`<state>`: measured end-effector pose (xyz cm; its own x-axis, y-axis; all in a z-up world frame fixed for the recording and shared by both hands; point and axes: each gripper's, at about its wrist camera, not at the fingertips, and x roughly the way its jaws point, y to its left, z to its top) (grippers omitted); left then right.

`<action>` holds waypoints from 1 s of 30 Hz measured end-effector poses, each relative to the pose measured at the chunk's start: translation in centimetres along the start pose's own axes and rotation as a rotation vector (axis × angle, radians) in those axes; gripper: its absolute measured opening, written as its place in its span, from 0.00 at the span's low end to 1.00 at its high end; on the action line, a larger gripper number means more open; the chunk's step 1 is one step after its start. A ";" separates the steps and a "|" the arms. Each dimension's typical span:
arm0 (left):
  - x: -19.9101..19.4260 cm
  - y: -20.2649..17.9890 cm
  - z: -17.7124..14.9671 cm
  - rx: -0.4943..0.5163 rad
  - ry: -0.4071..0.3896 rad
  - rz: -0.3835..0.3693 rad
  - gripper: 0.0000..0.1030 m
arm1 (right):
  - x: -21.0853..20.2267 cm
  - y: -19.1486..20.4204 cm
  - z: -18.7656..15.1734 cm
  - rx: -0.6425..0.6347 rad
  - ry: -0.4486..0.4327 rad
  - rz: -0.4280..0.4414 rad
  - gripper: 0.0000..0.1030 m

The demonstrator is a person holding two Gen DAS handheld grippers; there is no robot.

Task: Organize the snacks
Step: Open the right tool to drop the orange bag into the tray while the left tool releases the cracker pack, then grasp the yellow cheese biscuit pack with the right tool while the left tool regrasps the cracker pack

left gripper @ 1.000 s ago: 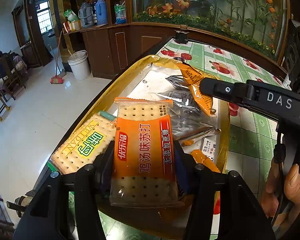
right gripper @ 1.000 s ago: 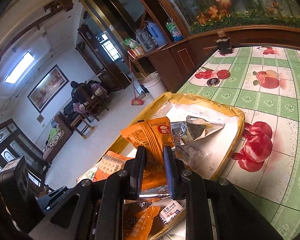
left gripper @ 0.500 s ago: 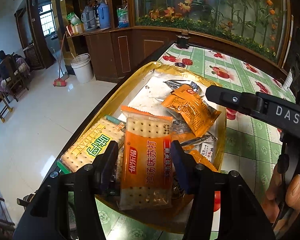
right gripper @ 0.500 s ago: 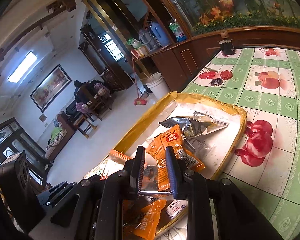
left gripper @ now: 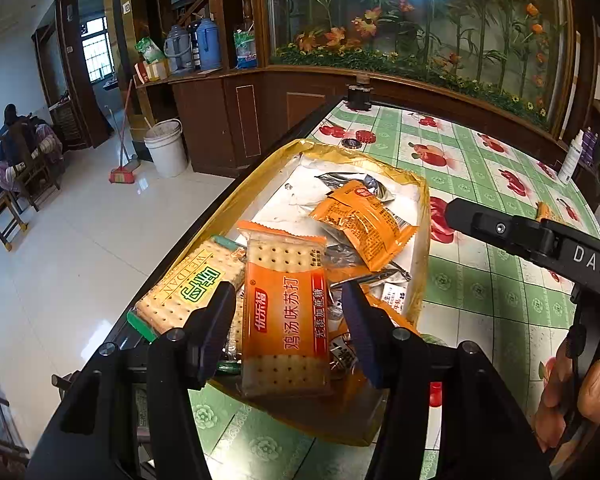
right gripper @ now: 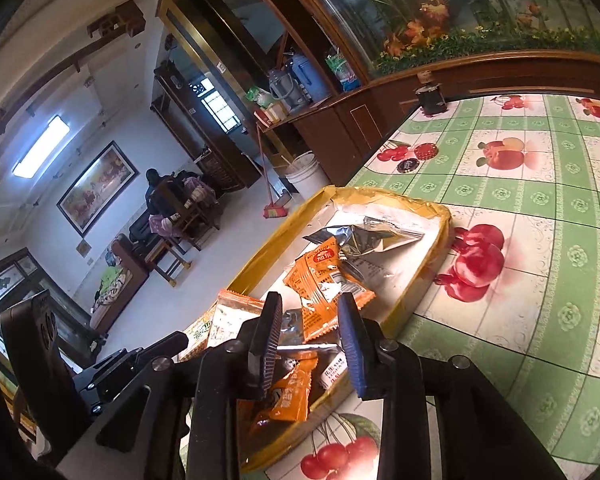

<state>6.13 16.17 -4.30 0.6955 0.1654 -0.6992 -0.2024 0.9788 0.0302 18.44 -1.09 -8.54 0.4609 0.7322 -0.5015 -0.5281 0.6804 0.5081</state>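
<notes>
A shallow yellow tray [left gripper: 260, 176] is sitting on the table [left gripper: 496, 280], which is covered by a green cloth with fruit pictures. The snacks are lying in this tray.

The left gripper [left gripper: 290, 312] is being held wide open. One orange cracker pack [left gripper: 286, 312] is lying between its two fingers [left gripper: 216, 320], with a gap showing on each side, so it is not being squeezed. Just to the left of this gripper, one green cracker pack [left gripper: 188, 284] is lying flat in the tray. Ahead of the gripper and a bit to the right, one orange snack pouch [left gripper: 360, 224] is resting on one silver foil bag [left gripper: 360, 184].

The right gripper [right gripper: 310, 334] is also being held open, with nothing pinched between its fingers. It is hanging over the near end of the tray [right gripper: 436, 256]. Straight ahead of it, the same orange snack pouch [right gripper: 324, 280] is lying on the pile, and the silver foil bag [right gripper: 372, 240] is lying farther ahead. Below this gripper, one more small orange pouch [right gripper: 292, 396] is seen, next to one small white packet [right gripper: 334, 368]. The orange cracker pack [right gripper: 230, 312] is peeking out to the left.

Two orange pouches, two cracker packs, one silver bag and one white packet are being counted. Other wrappers are too hidden to be counted.
</notes>
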 end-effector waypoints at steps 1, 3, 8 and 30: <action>-0.2 -0.1 -0.1 0.002 -0.002 0.000 0.53 | -0.3 0.0 -0.2 0.001 -0.003 0.000 0.31; -0.5 -0.4 -0.1 0.007 -0.008 0.000 0.53 | -1.0 -0.1 -0.4 0.003 -0.006 -0.004 0.31; -1.4 -0.8 -0.3 0.015 -0.025 0.002 0.53 | -2.6 -0.7 -1.2 0.012 -0.019 -0.016 0.34; -2.0 1.1 -2.7 0.004 -0.018 0.054 0.74 | -8.9 -3.8 -4.2 0.055 -0.051 -0.101 0.47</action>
<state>2.64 16.54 -4.76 0.6963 0.2200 -0.6832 -0.2371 0.9689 0.0704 13.38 -10.29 -8.96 0.5462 0.6599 -0.5160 -0.4382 0.7501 0.4954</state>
